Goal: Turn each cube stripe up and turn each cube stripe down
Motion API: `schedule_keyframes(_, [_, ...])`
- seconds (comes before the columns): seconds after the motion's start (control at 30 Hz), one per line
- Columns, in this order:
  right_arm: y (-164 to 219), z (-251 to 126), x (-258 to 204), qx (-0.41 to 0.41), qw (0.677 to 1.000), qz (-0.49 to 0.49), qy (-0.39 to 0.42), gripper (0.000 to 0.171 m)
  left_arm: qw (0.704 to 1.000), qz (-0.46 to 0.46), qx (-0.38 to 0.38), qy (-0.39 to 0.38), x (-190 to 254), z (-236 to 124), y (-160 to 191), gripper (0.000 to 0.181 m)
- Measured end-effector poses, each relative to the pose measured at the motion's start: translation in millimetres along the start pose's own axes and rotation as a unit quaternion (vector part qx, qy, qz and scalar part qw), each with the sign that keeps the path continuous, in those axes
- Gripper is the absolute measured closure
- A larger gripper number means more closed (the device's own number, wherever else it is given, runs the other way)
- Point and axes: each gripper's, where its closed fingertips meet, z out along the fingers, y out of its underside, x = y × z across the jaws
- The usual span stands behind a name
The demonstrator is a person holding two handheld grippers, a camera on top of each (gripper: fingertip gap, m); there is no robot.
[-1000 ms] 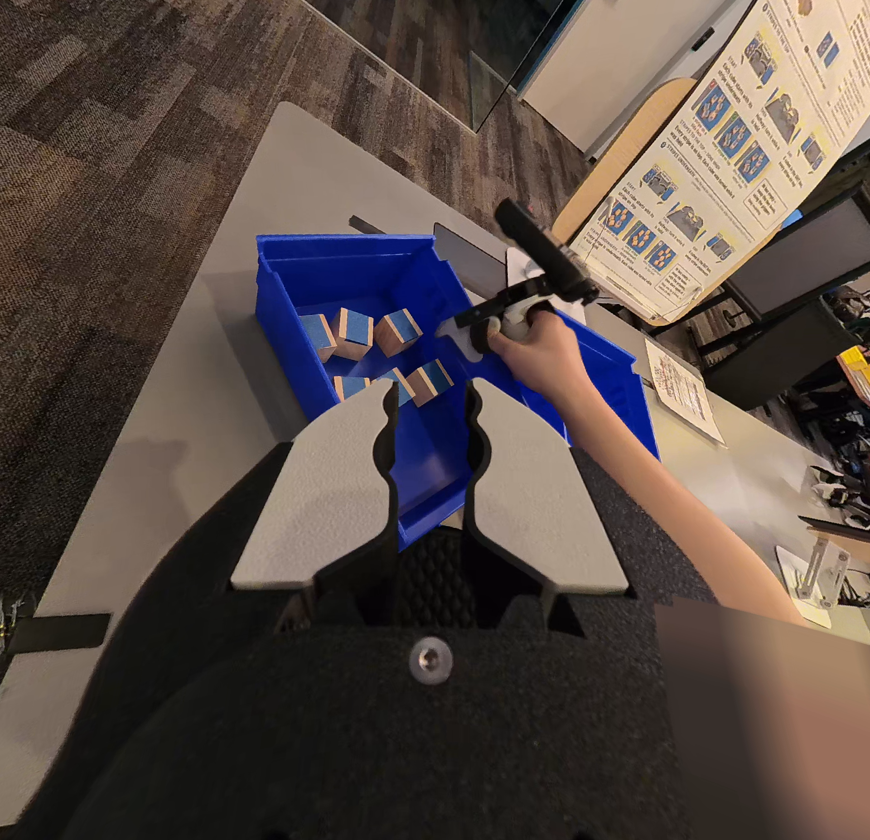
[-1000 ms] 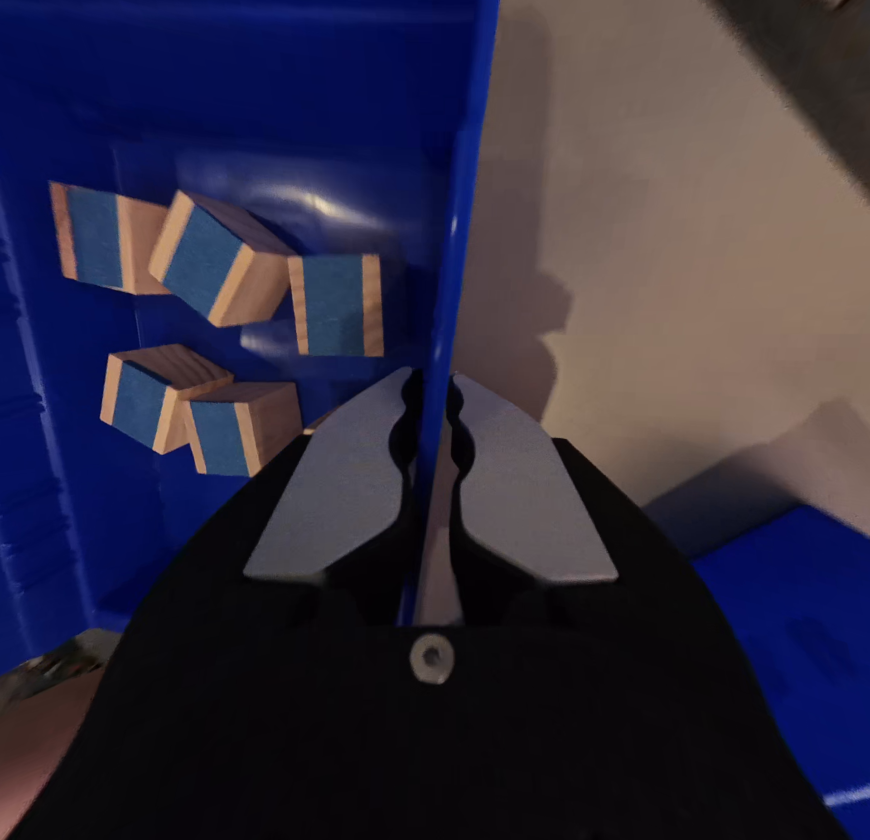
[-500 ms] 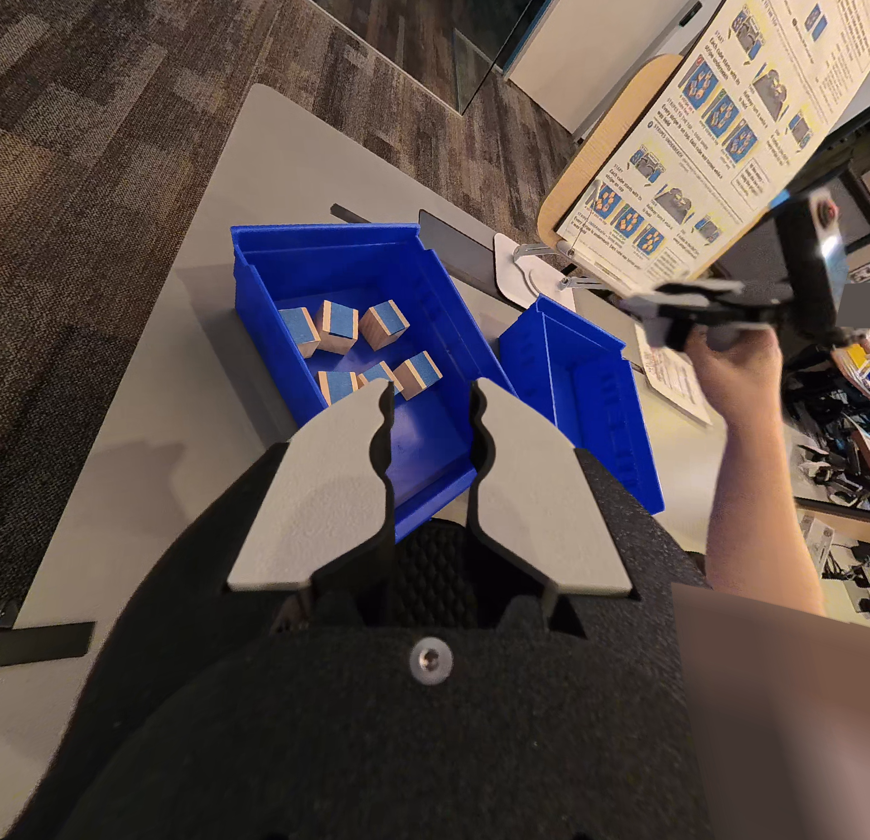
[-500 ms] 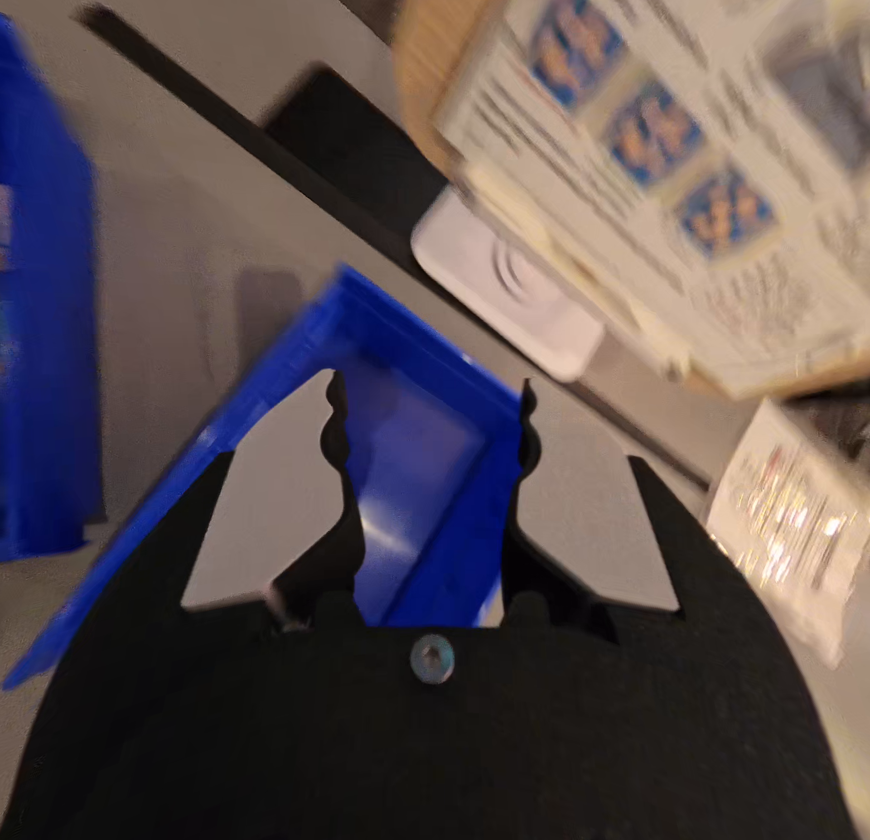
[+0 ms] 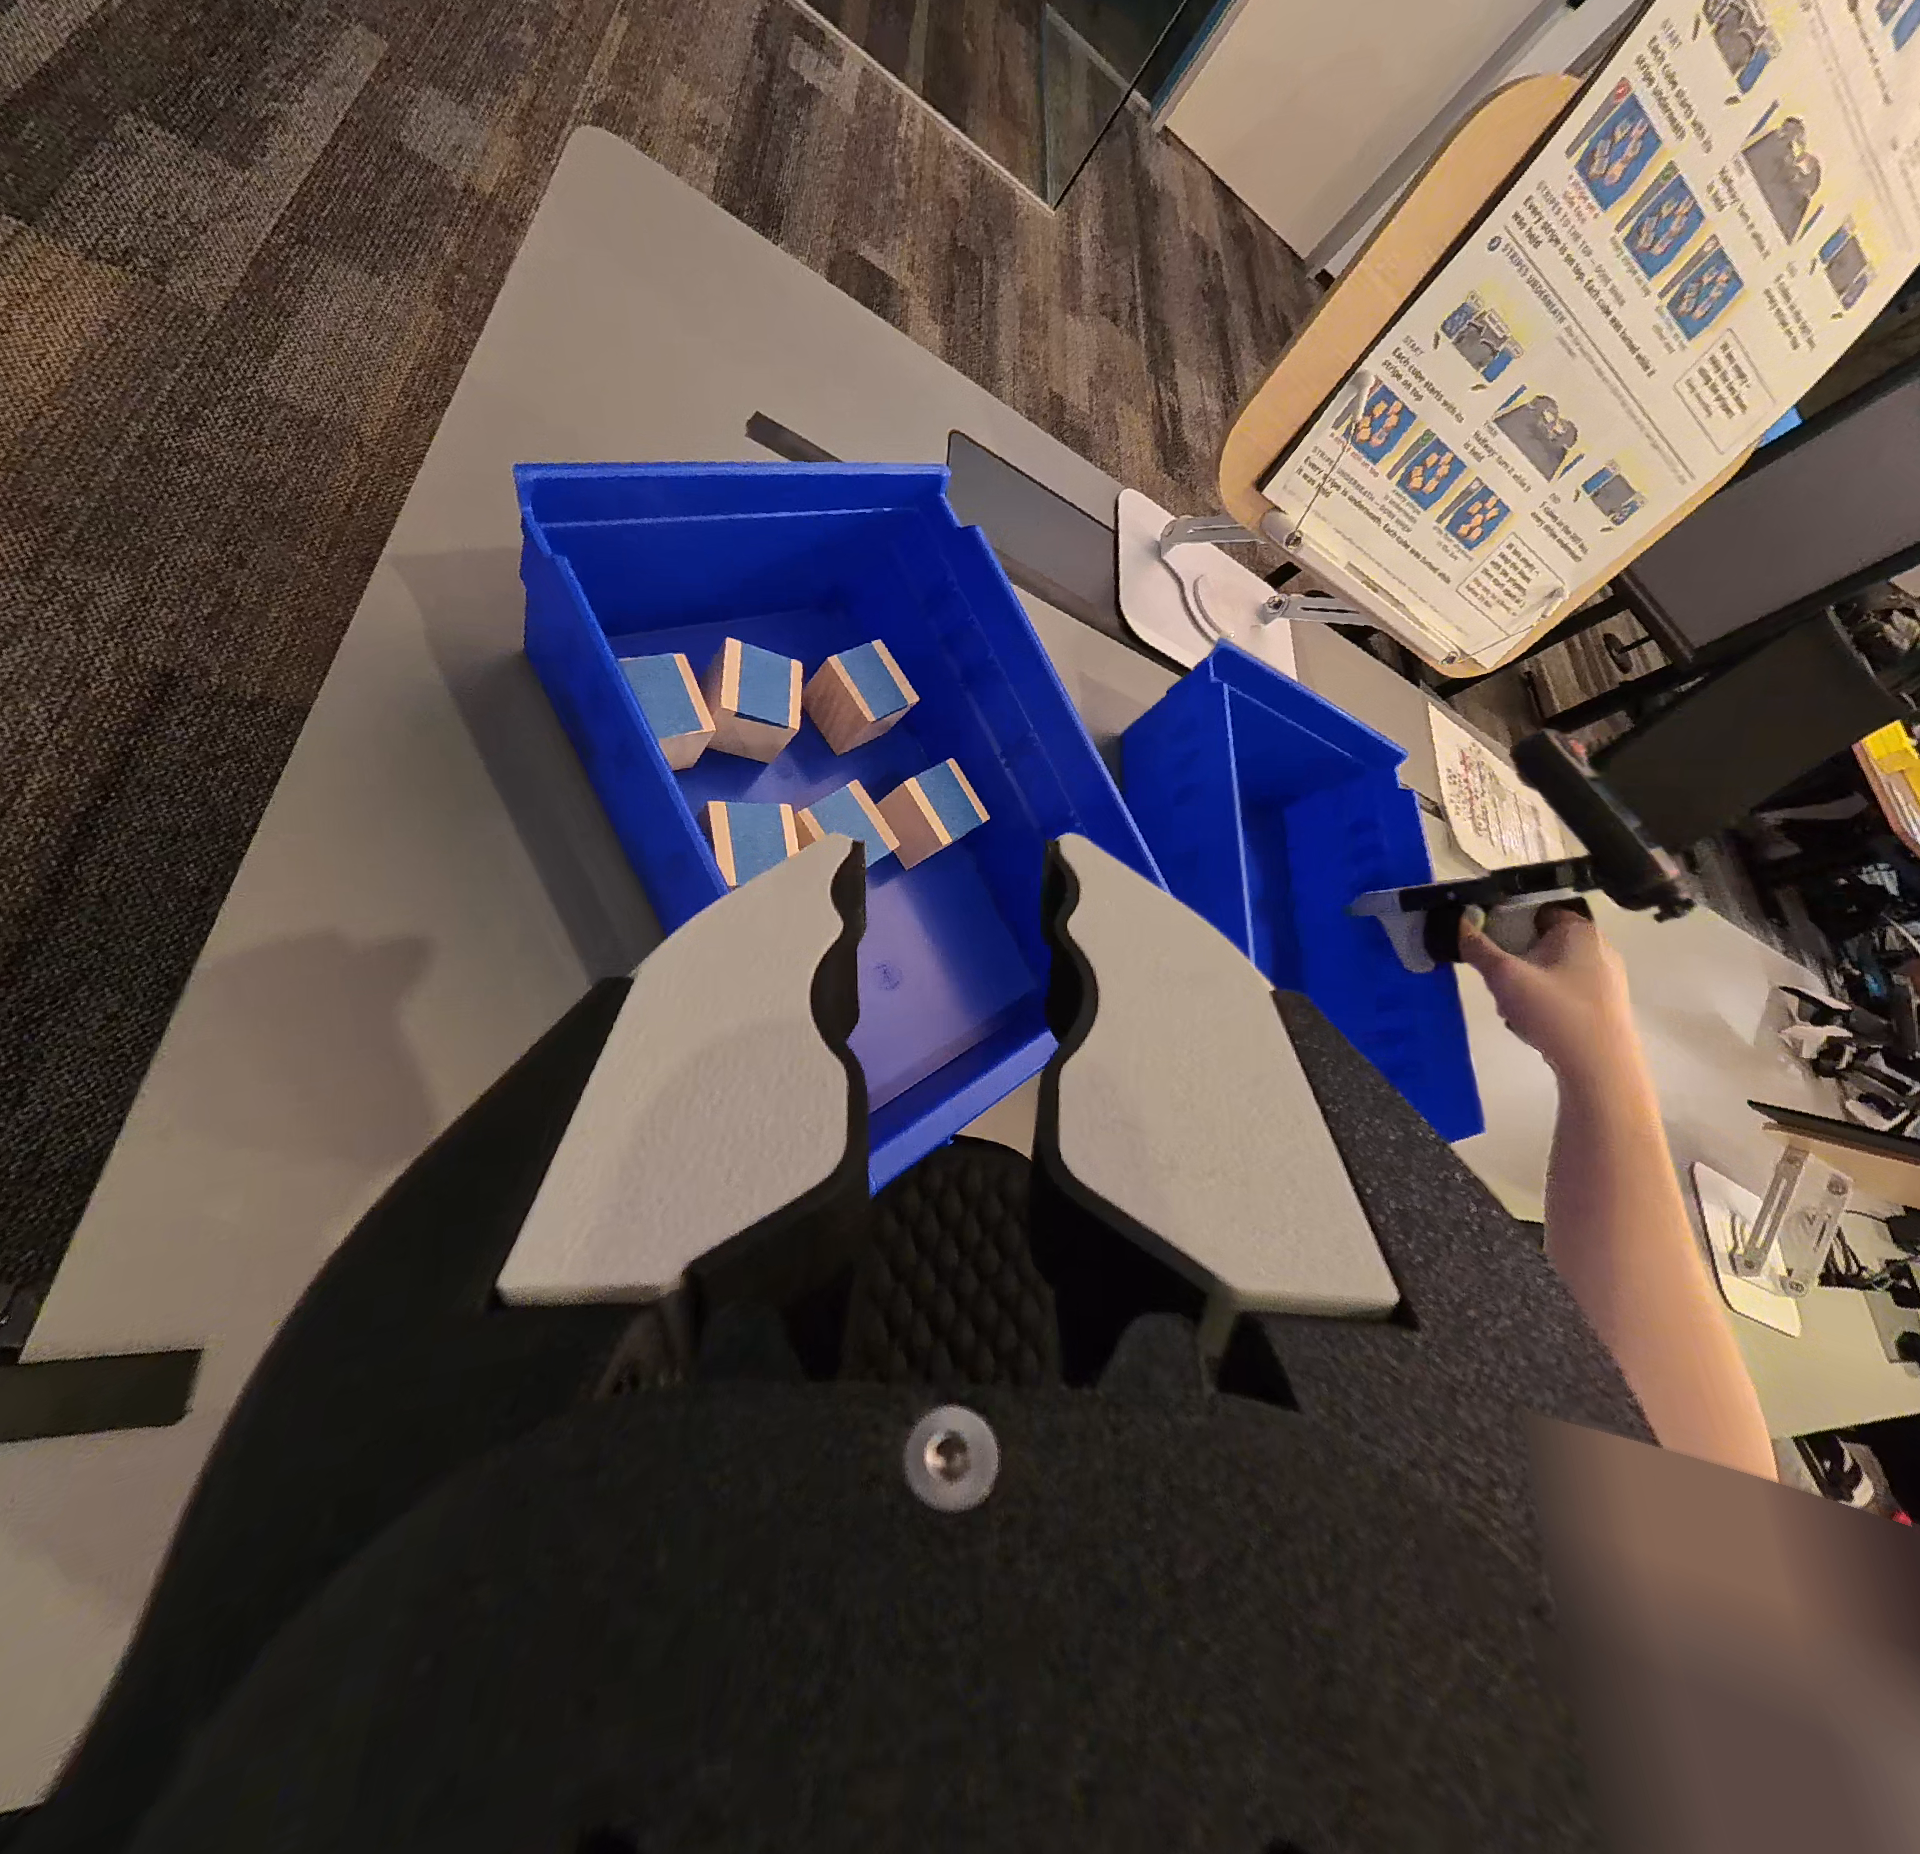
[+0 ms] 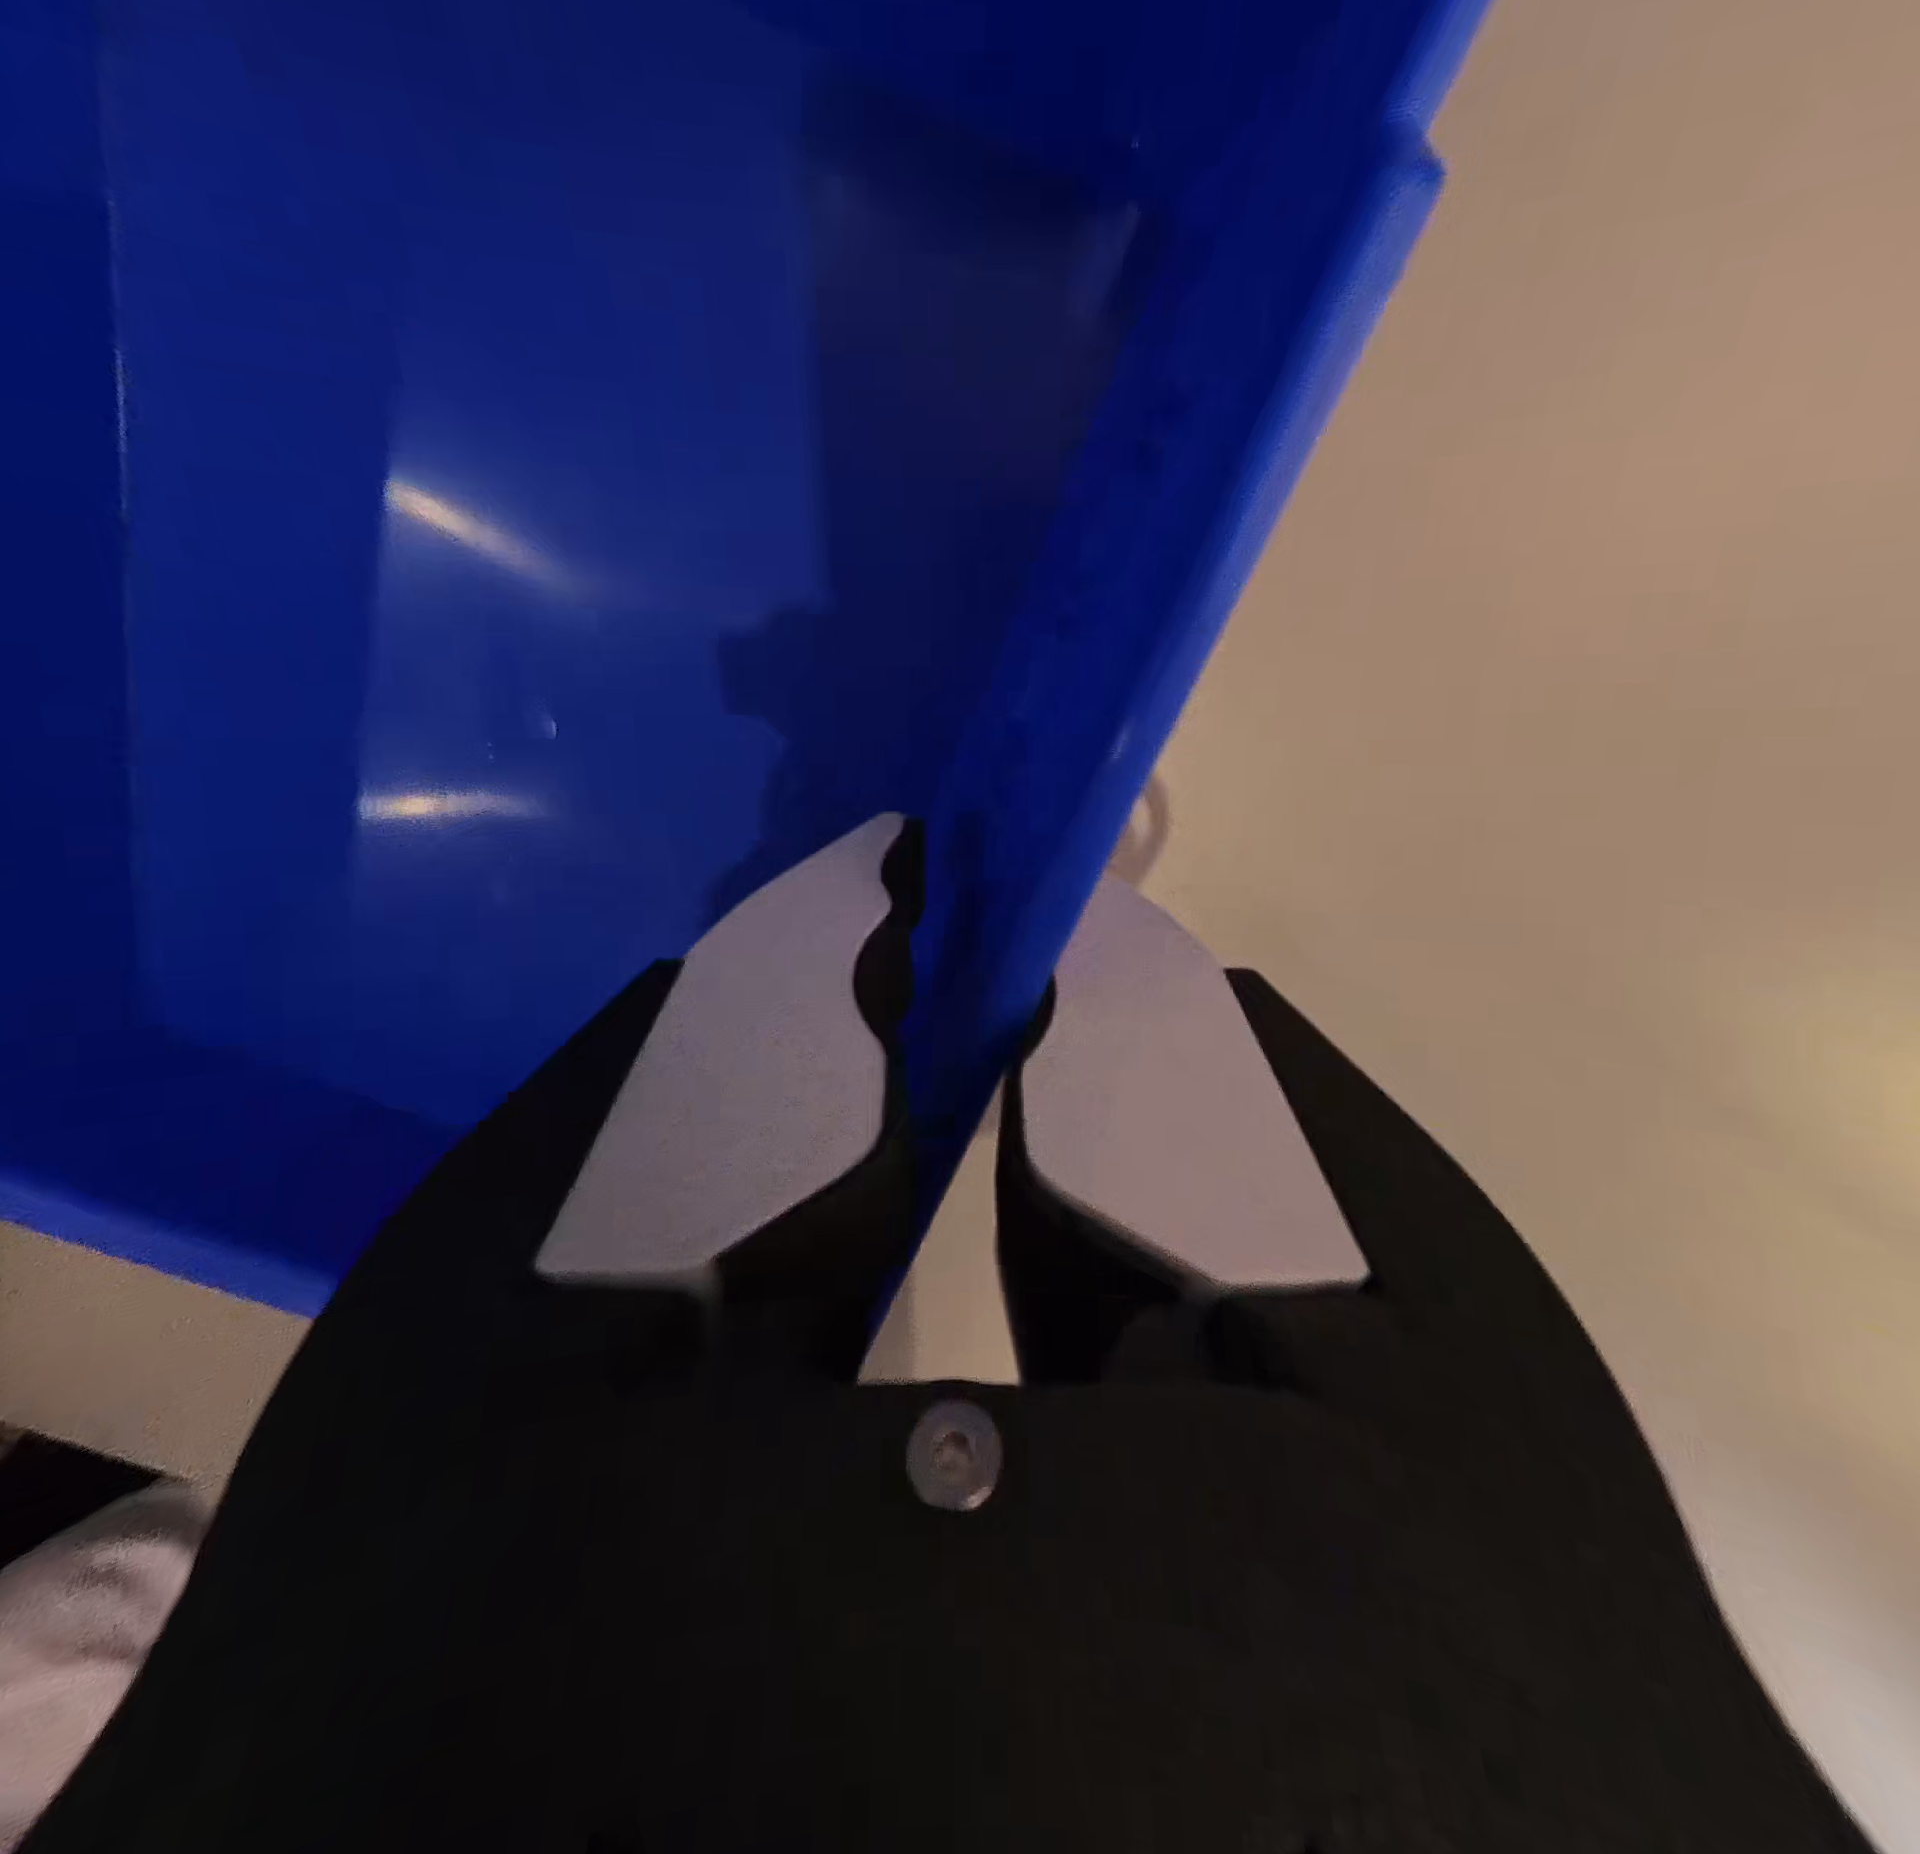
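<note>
Several wooden cubes with blue stripes lie in the far half of a blue bin on the grey table; most stripes face up or sideways. My left gripper is open and empty, held above the near end of this bin. A second, empty blue bin stands to its right. My right gripper is at that bin's right wall. In the right wrist view the right gripper has one finger inside and one outside the empty bin, shut on the wall.
An instruction poster on a wooden board stands at the back right on a white base. A dark flat panel lies behind the cube bin, and a paper sheet lies right of the empty bin. The table ends at carpet on the left.
My right gripper let go of the cube bin's wall, lifted away open, then came down and shut on the empty bin's right wall. My left gripper has stayed open and nearly still.
</note>
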Motion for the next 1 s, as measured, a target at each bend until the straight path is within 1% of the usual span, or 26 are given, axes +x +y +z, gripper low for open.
schedule_keyframes(0.03, [-1, -1, 5, 0.001, 1.000, 0.001, 0.005, 0.162, 1.000, 0.002, -0.002, -0.003, 1, 1, 0, 0.149])
schedule_keyframes(0.13, [2, -2, 22, -0.008, 1.000, -0.008, -0.012, 0.163, 1.000, 0.018, -0.012, -0.008, 11, 7, 1, 0.149])
schedule_keyframes(0.23, [10, -6, 52, -0.015, 1.000, -0.003, -0.028, 0.165, 0.998, 0.046, -0.028, -0.008, 26, 16, 4, 0.149])
schedule_keyframes(0.4, [35, -17, 132, -0.020, 1.000, 0.009, -0.011, 0.164, 0.991, 0.116, -0.059, 0.008, 63, 33, 12, 0.149])
schedule_keyframes(0.5, [58, -25, 181, -0.016, 1.000, 0.023, -0.009, 0.165, 0.985, 0.153, -0.071, 0.015, 81, 41, 17, 0.149])
schedule_keyframes(0.6, [84, -33, 228, -0.013, 0.998, 0.061, -0.006, 0.165, 0.980, 0.177, -0.081, 0.043, 97, 46, 21, 0.149])
schedule_keyframes(0.8, [128, -47, 306, 0.011, 0.992, 0.123, -0.003, 0.165, 0.980, 0.181, -0.079, 0.035, 103, 54, 19, 0.149])
schedule_keyframes(1.0, [155, -56, 350, 0.016, 0.990, 0.139, -0.002, 0.165, 0.980, 0.178, -0.085, 0.018, 103, 62, 20, 0.148])
